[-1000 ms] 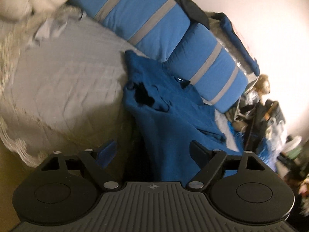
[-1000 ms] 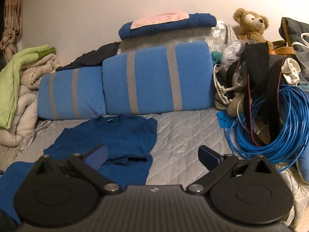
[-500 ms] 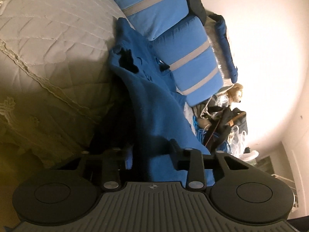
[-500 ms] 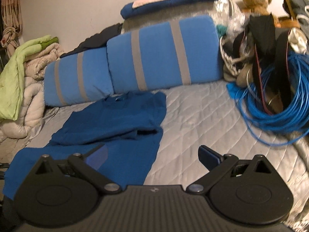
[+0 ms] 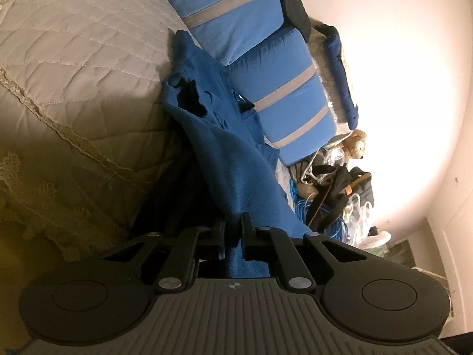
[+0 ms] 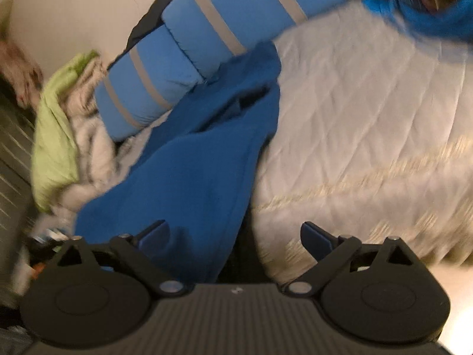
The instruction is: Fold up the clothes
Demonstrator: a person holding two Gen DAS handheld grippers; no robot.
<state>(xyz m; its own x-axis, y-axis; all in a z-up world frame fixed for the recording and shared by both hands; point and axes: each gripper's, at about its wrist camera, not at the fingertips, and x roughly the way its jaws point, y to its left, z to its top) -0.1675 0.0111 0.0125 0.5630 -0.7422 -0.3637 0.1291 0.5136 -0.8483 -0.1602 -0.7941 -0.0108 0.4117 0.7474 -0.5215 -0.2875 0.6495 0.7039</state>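
The blue garment (image 5: 236,159) lies on the quilted bedspread (image 5: 77,59), its far end against the striped blue bolsters (image 5: 280,88) and its near end hanging over the edge of the bedspread. It is soft, light, fleece-like cloth: it drapes, bunches and stretches into a taut ridge when pulled, so it is best taken at a hem or corner, one grip on each side of the near edge. The left gripper (image 5: 233,233) has just been closing and is now pinched on the near hem, the cloth running between its pads. The right gripper (image 6: 233,233) is spread wide, narrowing only slightly, with the garment's right edge lying between its jaws but not pressed. Compared with a second ago, the left jaws, then wide apart, have clamped, and the right gripper has dropped toward the garment and rolled, blurring its view.
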